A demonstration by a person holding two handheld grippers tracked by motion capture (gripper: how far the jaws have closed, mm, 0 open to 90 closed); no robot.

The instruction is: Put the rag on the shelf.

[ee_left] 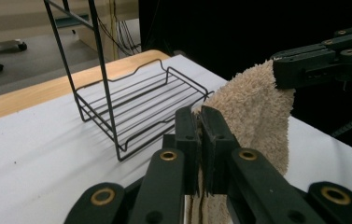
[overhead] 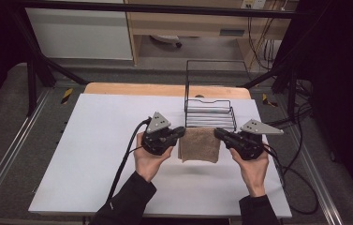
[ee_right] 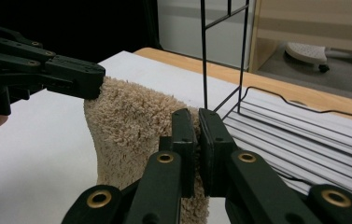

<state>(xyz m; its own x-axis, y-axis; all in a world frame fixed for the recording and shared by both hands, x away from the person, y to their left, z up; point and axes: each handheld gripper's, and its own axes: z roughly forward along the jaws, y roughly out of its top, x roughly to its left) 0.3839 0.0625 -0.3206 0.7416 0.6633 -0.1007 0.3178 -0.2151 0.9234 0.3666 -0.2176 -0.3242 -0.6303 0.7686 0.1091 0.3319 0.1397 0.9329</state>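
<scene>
Left hand [overhead: 150, 157]: comes up from the bottom edge in a dark sleeve, palm wrapped under its tool, wrist angled in toward the middle of the table.
Left gripper [overhead: 180, 132]: level, pointing right; jaws clamped tight on the left top corner of the towel, cable trailing down beside the forearm.
Towel [overhead: 200, 145]: tan terry cloth, folded, hanging between the two tools just above the white table [overhead: 99, 154], with its shadow on the sheet beneath; just in front of the wire rack.
Wire rack [overhead: 210, 114]: black, a low slatted tray with a tall frame at the back, standing on the table's far side behind the towel.
Right gripper [overhead: 219, 134]: level, pointing left, jaws pinched on the towel's right top corner.
Right hand [overhead: 251, 161]: mirrors the left, forearm rising from the bottom edge, fingers curled round the tool body.
</scene>
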